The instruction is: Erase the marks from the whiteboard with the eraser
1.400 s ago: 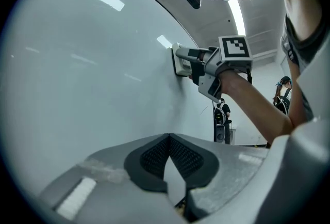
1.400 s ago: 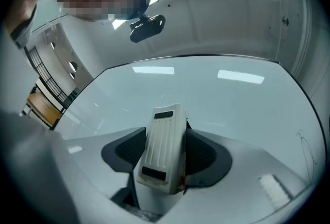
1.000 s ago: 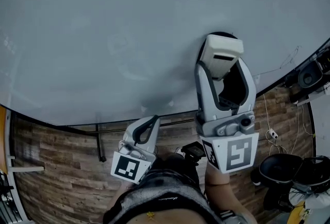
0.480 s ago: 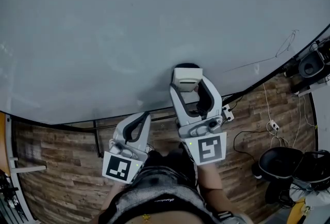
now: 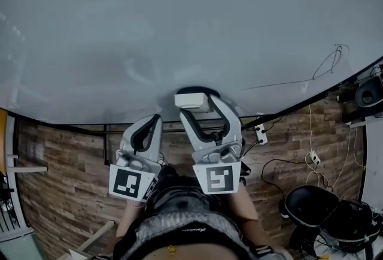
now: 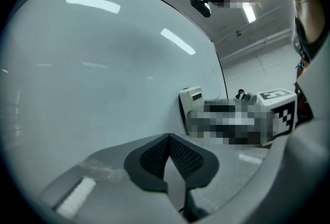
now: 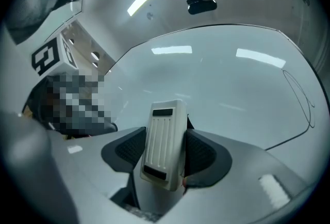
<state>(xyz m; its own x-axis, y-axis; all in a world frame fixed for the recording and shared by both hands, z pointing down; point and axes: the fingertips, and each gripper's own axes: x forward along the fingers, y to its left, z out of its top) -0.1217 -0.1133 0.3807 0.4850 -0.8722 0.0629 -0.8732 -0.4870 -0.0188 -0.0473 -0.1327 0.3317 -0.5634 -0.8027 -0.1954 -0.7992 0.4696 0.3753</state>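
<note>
The ribbed cream plastic eraser, a rounded block, is clamped between the right gripper's textured black pads at the lower edge of the smooth, glossy whiteboard, well left of a thin looping mark, while the left gripper has its jaws pressed together on nothing.

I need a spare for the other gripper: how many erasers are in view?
1. The eraser is clamped in the right gripper, near the whiteboard's lower edge. The left gripper is shut, empty.
</note>
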